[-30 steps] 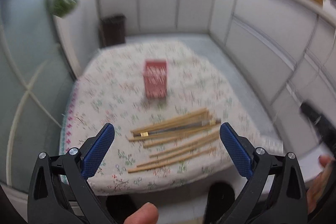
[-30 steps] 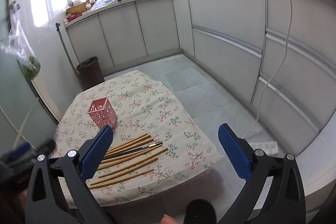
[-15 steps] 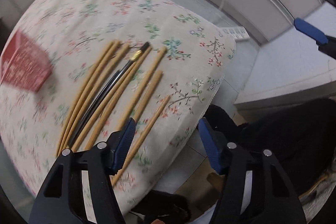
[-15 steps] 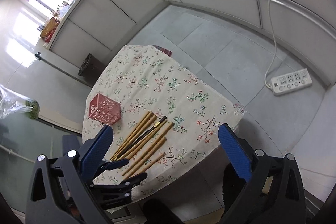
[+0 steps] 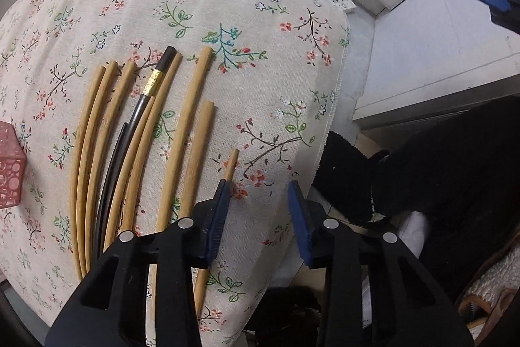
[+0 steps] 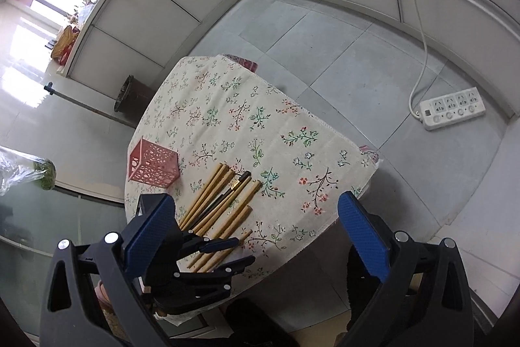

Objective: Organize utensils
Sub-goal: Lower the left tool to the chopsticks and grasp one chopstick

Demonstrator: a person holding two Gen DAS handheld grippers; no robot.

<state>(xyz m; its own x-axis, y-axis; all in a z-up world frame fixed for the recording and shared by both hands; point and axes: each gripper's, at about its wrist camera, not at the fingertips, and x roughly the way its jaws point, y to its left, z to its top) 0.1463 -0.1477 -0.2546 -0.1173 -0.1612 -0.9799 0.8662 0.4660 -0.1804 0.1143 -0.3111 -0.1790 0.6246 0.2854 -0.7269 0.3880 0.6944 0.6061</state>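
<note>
Several bamboo chopsticks (image 5: 136, 135) and a black pair with a gold band (image 5: 152, 80) lie side by side on the floral tablecloth (image 5: 227, 5). A pink perforated holder (image 5: 9, 174) stands to their left. My left gripper (image 5: 258, 184) points down at the cloth's near edge, its jaws closing. The nearest chopstick (image 5: 231, 161) runs under its left pad and only cloth shows between the pads. In the right wrist view the left gripper (image 6: 227, 254) straddles the nearest chopsticks (image 6: 221, 200), with the holder (image 6: 152, 165) beyond. My right gripper (image 6: 256, 200) hangs wide open above them, holding nothing.
A white power strip (image 6: 451, 108) with its cord lies on the tiled floor to the right. A dark bin (image 6: 130, 96) stands by the cabinets beyond the table. A person's dark clothing and slipper (image 5: 351, 178) are right of the table's edge.
My left gripper has dropped and rolled toward the nearest chopsticks, and its jaws have narrowed from wide open. The right gripper has tipped downward and stays wide open.
</note>
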